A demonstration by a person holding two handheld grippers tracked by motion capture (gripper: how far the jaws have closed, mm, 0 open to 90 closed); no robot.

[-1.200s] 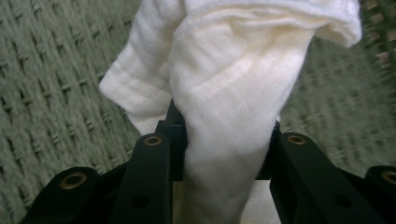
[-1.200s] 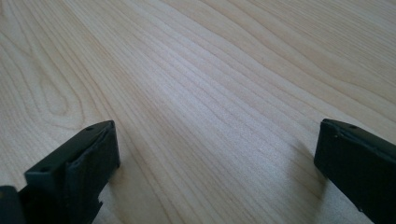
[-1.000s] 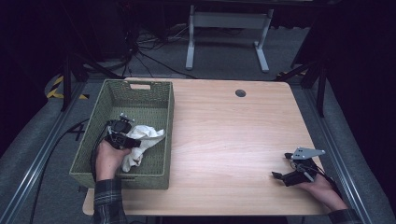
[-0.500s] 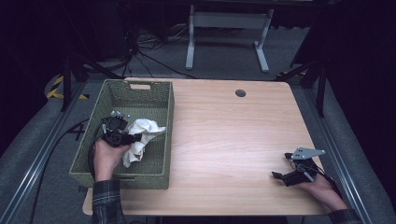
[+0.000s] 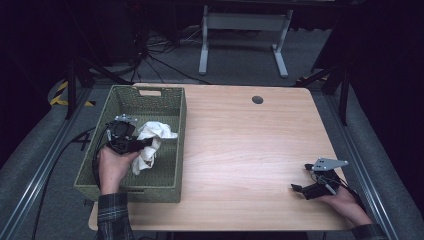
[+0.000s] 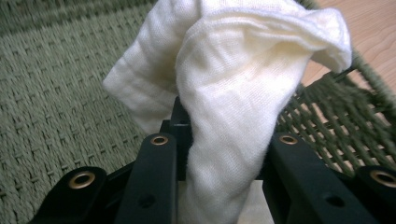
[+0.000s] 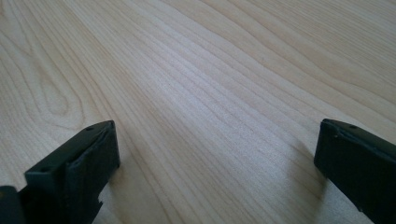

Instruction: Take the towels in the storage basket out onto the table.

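The left gripper [image 5: 142, 144] has its jaws clenched on the white cloth [image 5: 150, 142], and compared with a second ago the cloth sits higher above the floor of the green woven basket [image 5: 170, 172], bunched and hanging from the grip (its lower folds look close to the weave). The lift out of the basket seems under way. The right gripper [image 5: 306, 189] rests well right of the basket on the wooden surface [image 5: 240, 150], jaws released and apart, unmoved.
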